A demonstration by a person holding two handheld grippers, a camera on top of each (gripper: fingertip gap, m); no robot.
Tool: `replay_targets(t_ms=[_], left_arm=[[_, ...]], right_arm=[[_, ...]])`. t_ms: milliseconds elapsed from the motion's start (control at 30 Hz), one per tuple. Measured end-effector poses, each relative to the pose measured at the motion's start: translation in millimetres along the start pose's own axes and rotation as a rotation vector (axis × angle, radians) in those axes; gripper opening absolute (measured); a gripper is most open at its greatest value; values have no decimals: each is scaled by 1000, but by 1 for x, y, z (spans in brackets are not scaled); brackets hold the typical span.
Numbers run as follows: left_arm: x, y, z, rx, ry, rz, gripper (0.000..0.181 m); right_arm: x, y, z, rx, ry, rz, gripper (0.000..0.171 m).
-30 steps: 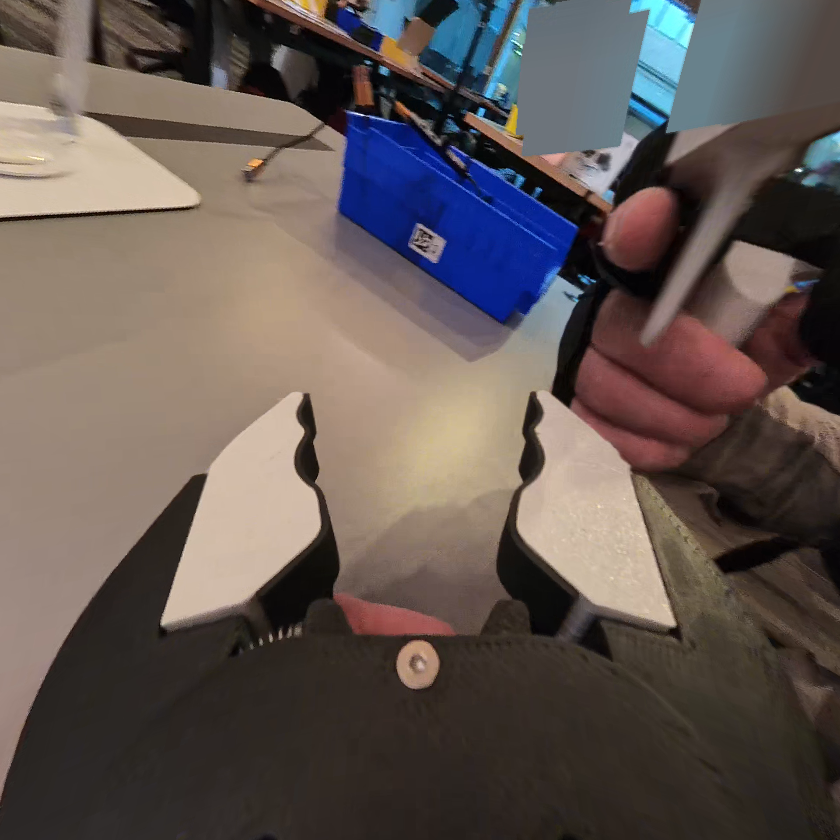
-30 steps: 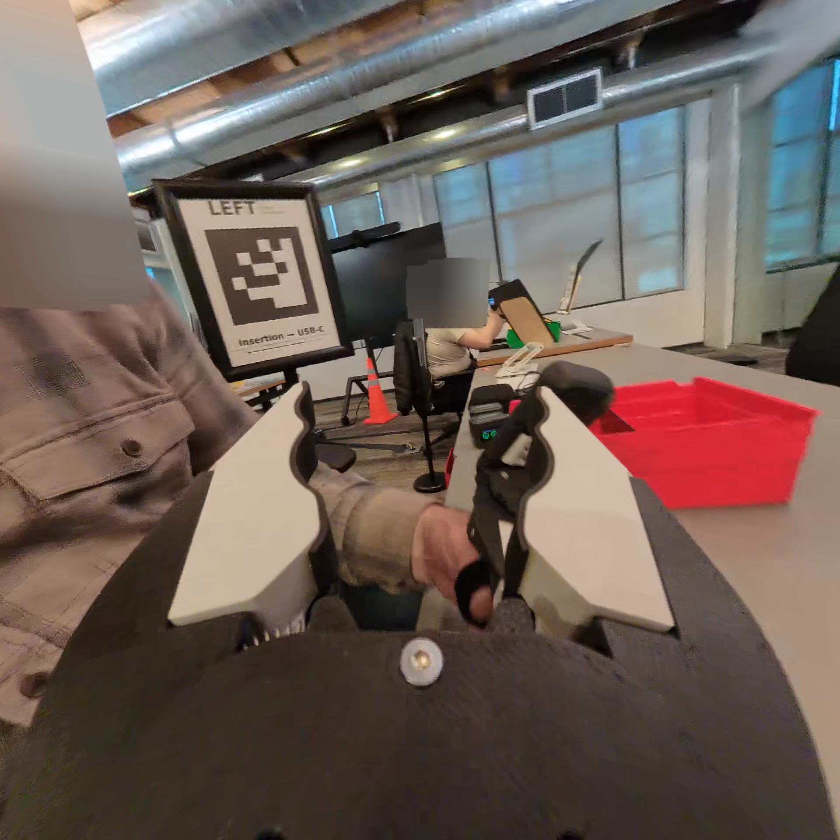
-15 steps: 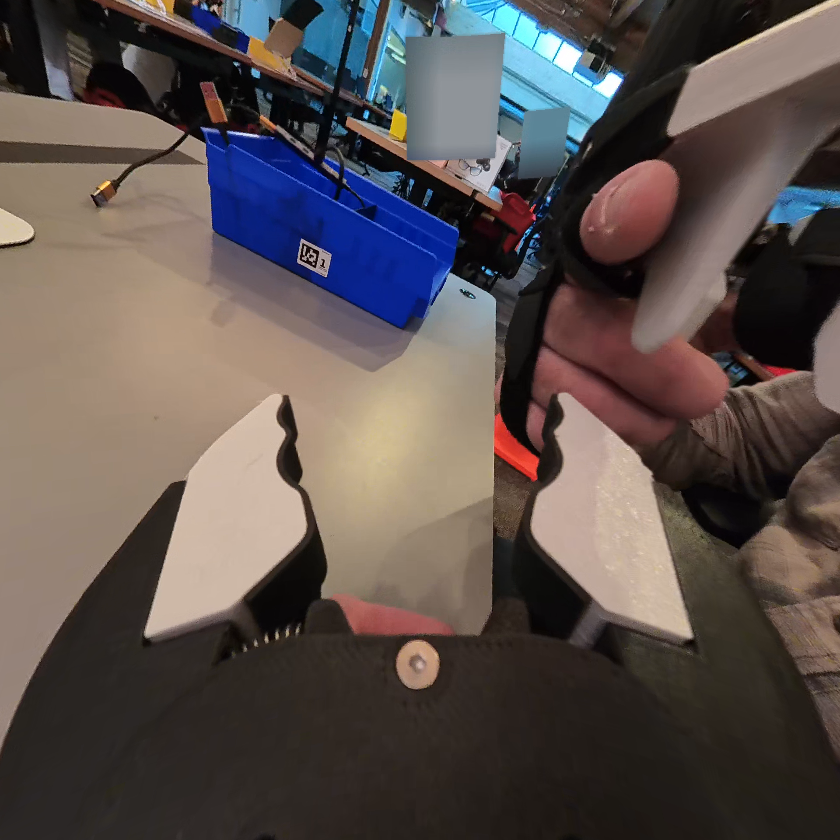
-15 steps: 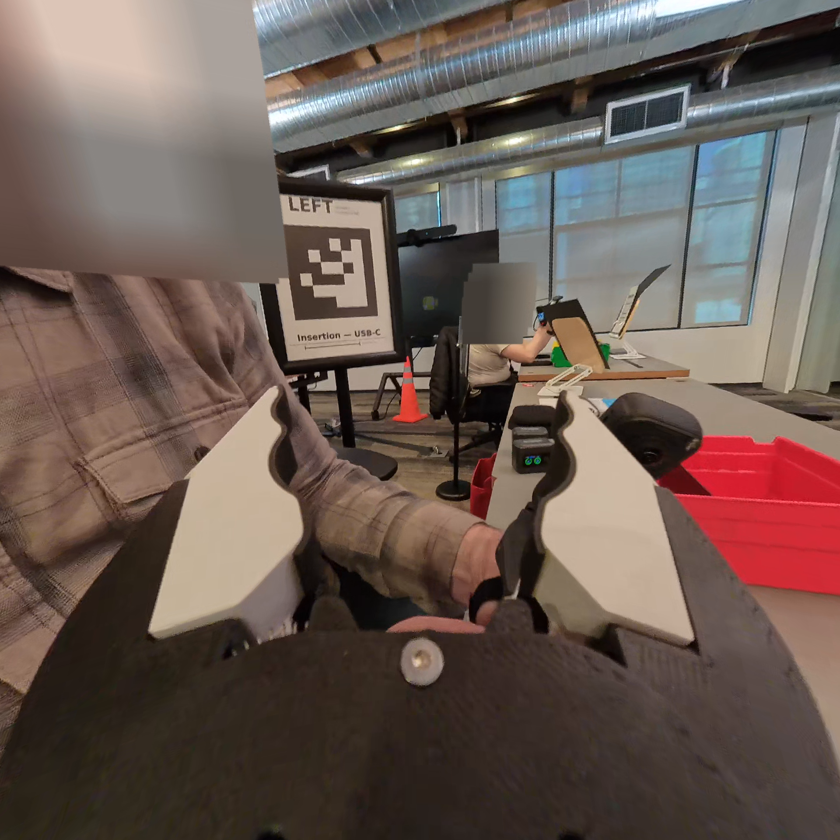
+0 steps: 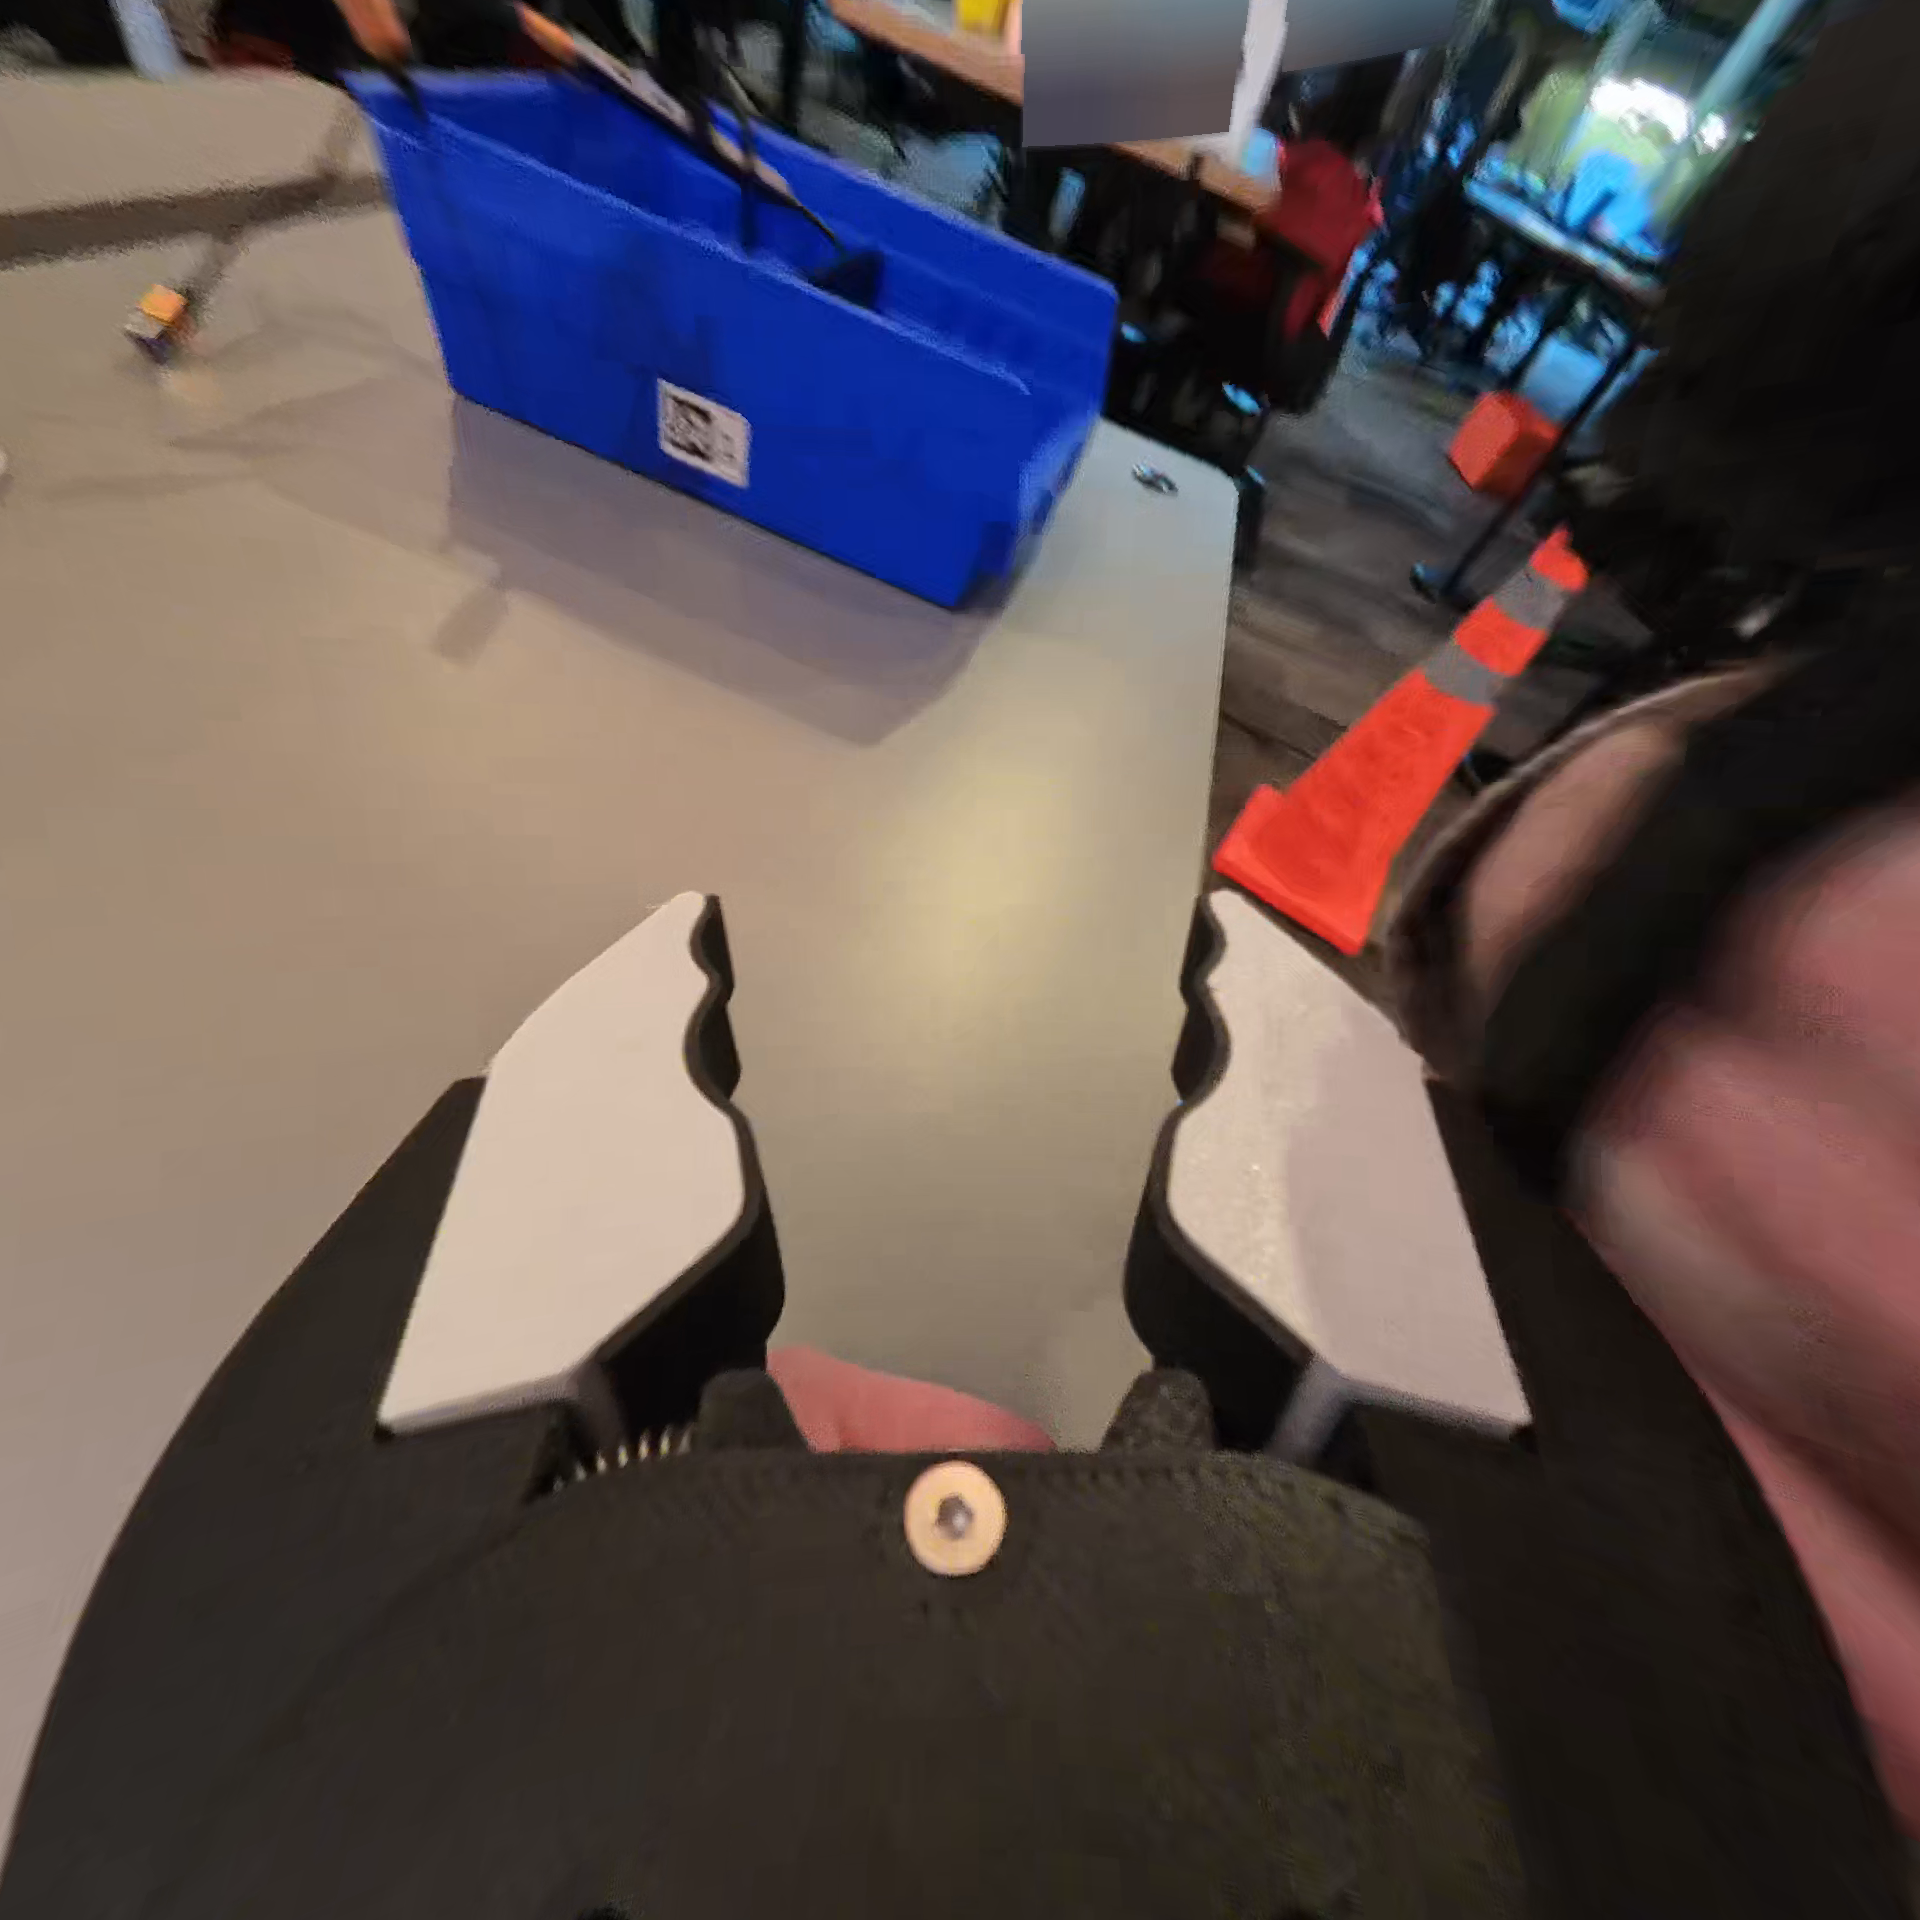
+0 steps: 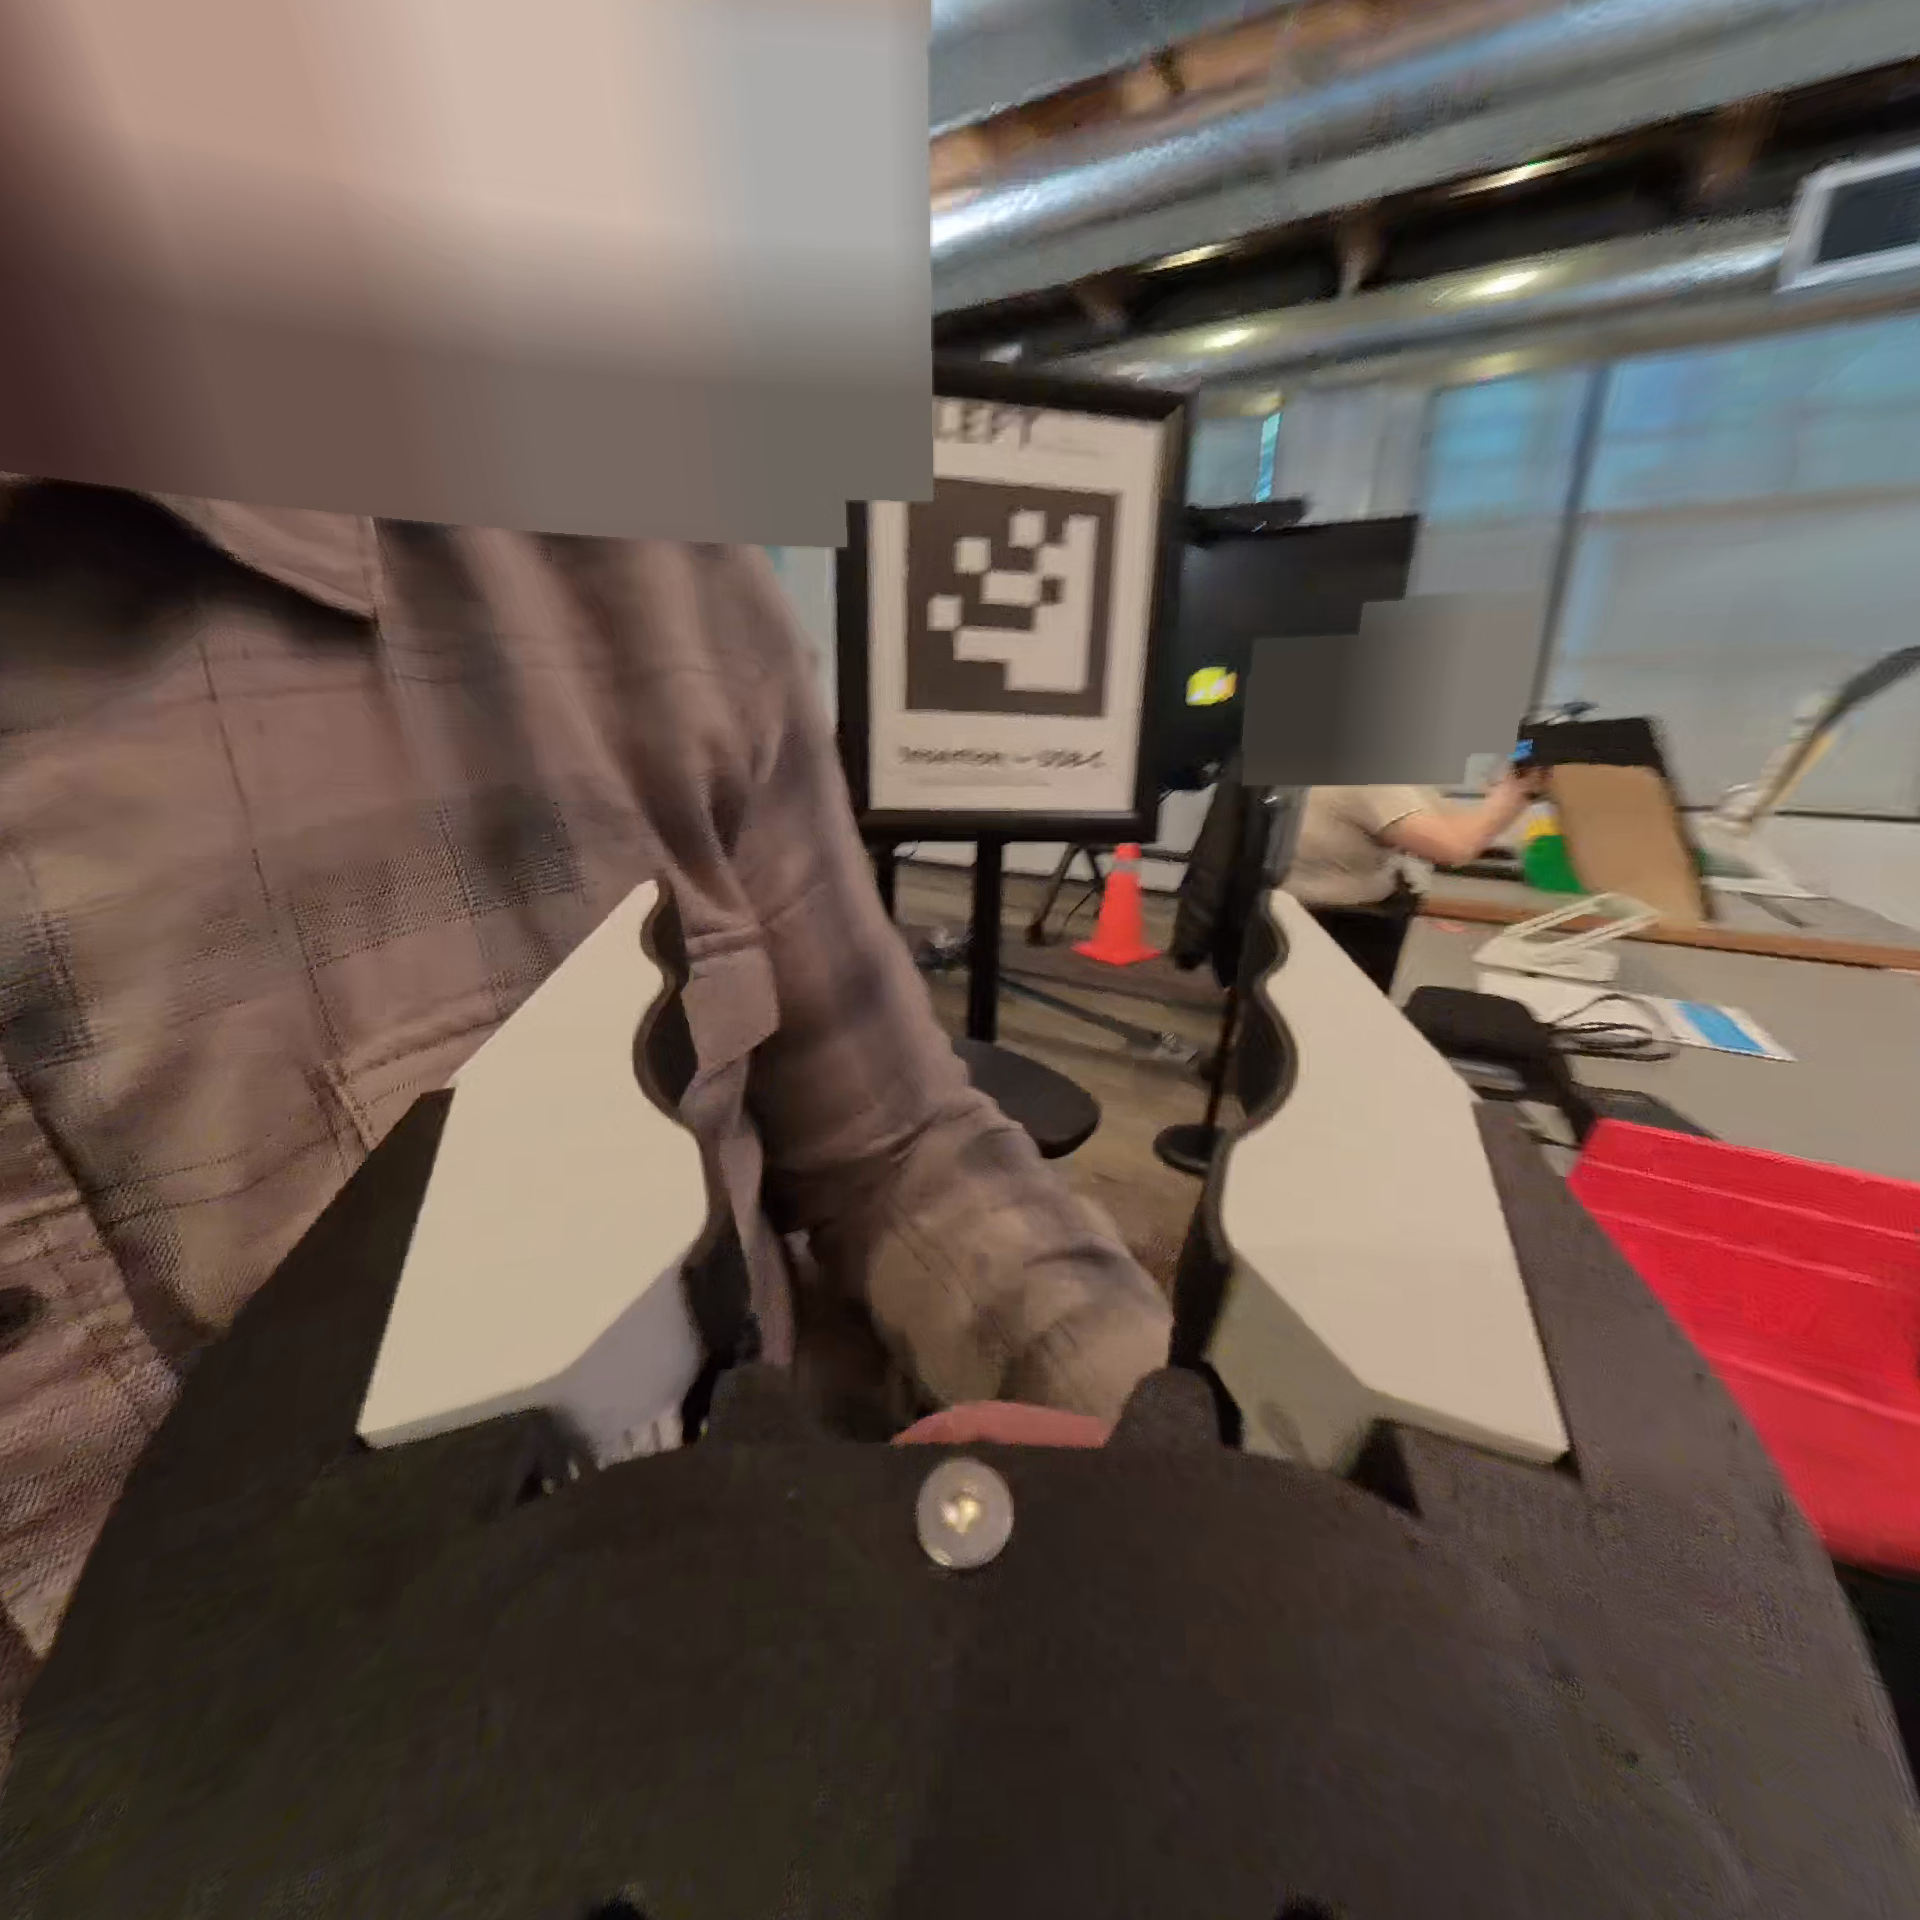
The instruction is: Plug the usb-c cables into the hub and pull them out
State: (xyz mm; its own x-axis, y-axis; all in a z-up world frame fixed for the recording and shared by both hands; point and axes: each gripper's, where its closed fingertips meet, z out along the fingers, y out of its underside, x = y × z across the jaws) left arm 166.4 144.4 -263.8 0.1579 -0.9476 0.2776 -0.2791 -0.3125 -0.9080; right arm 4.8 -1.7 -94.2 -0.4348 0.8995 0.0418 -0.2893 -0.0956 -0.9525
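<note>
Left hand-held gripper (image 5: pixel 954 935) and right hand-held gripper (image 6: pixel 961 935) both gape, gripping nothing. One blue bin (image 5: pixel 748 343) (one coded sticker) stands on the grey worktop (image 5: pixel 312 779); one cable end (image 5: pixel 161 312) lies beside it. One red bin (image 6: pixel 1756 1299), one framed marker sign (image 6: pixel 1003 613).

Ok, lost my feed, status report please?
Left hand-held gripper open, empty, over grey table. Right hand-held gripper open, empty, facing sleeve. No hub visible; cable end beside blue bin.
</note>
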Motion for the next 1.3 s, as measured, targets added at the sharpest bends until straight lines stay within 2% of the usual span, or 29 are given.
replay_targets(t_ms=[67,133,200,333,400,467,600,667,733,833,933,967,1067,1200,1300], left_arm=[[13,-2,9,32,94,-49,92],[13,-9,4,73,91,-44,96],[4,-16,-10,121,75,-71,98],[-13,-38,-56,250,69,-110,99],[-6,-44,-62,252,89,-73,102],[5,-43,-54,215,106,-42,103],[13,-34,-31,163,118,-33,93],[18,-34,-30,172,137,-37,89],[21,-34,-30,168,151,-38,88],[18,-35,-28,142,103,-6,87],[19,-34,-25,119,84,17,85],[17,-34,-25,122,76,18,90],[19,-34,-25,117,80,16,86],[33,-32,-22,100,177,-4,94],[43,-35,-25,116,236,-5,90]], right_arm=[[-6,11,18,-87,-19,-40,106],[-4,3,13,-70,4,-50,106],[5,-18,-11,-6,91,-64,107],[30,-36,-66,24,308,-96,127],[34,-35,-77,33,345,-86,133],[31,-29,-70,20,311,-65,137],[19,-16,-47,-28,237,-58,140],[16,-16,-43,-34,228,-56,147],[13,-19,-42,-19,210,-55,142],[12,-21,-39,2,197,-55,147],[9,-14,-31,-35,182,-79,145],[6,-18,-30,-10,160,-67,141],[0,-23,-28,18,107,-64,125],[-30,-40,-16,143,-54,-101,77],[-38,-50,-13,184,-106,-81,59]])
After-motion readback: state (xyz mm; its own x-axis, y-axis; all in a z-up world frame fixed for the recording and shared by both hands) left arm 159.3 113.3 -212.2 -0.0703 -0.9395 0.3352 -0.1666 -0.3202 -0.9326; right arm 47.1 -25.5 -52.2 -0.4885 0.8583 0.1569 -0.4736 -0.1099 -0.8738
